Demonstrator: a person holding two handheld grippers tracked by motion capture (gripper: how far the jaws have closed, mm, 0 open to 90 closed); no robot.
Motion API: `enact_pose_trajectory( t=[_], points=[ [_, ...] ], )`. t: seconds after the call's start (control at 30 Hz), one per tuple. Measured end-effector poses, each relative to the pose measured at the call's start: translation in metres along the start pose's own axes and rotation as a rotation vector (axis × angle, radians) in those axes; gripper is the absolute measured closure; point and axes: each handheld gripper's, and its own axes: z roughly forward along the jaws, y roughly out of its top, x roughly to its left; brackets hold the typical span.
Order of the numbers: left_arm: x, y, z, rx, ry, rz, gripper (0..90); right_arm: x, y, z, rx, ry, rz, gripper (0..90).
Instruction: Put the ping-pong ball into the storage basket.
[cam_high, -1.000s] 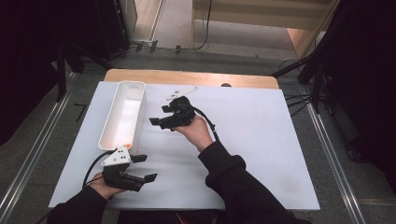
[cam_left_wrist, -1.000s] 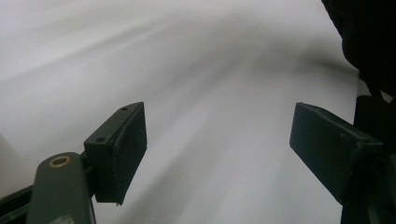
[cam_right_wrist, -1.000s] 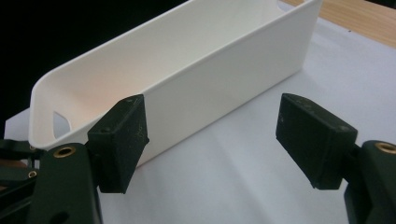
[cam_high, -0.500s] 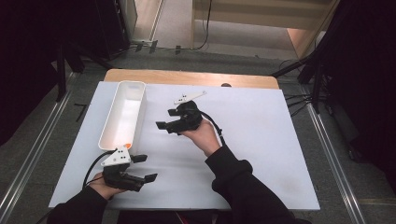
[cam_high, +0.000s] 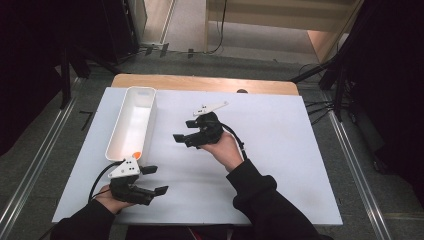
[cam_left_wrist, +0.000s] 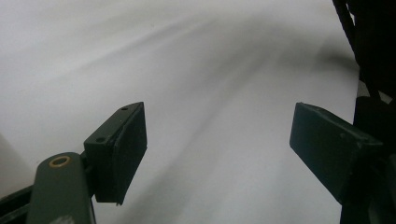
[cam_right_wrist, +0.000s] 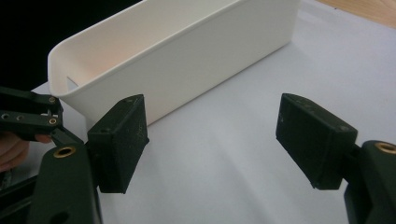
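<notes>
White sheeting covers the surface across the middle of the high view, with a strip of bare wood showing along its far edge and grey floor with metal rails to either side. No brand, label or writing can be read anywhere; the small dark marks on the grey plates atop your claws are too small to make out.

Your right claw sits near the centre of the high view, pointing toward the left of the frame at the long white bin, with bare white sheet between them. Its jaws stand wide apart with nothing between them; in the right gripper view the bin fills the upper half, just beyond the pads, and nothing blocks the way to it.

Your left claw rests at the lower left of the high view, just below the near end of the bin, where a small orange thing shows at the rim. Its jaws are also spread wide and empty, over plain white sheet in the left gripper view. A black cable loops from your right claw past your wrist.
</notes>
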Motion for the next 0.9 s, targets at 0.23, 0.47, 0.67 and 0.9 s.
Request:
enact_pose_trajectory(
  t=[0.23,0.47,0.67,0.9],
  points=[
    [0.000,0.000,0.000,-0.003,-0.001,-0.001,19.4,0.000,-0.006,-0.007,0.002,0.001,0.001,23.8],
    [0.000,0.000,0.000,0.001,0.000,0.001,19.4,-0.002,-0.014,-0.012,-0.016,0.002,0.013,23.8],
    [0.000,-0.001,0.000,-0.002,0.004,-0.004,19.4,-0.003,-0.021,-0.019,-0.021,-0.002,0.020,23.8],
    [-0.001,-0.001,0.000,-0.001,0.005,-0.006,19.4,-0.001,-0.031,-0.025,-0.023,-0.003,0.022,23.8]
  ],
)
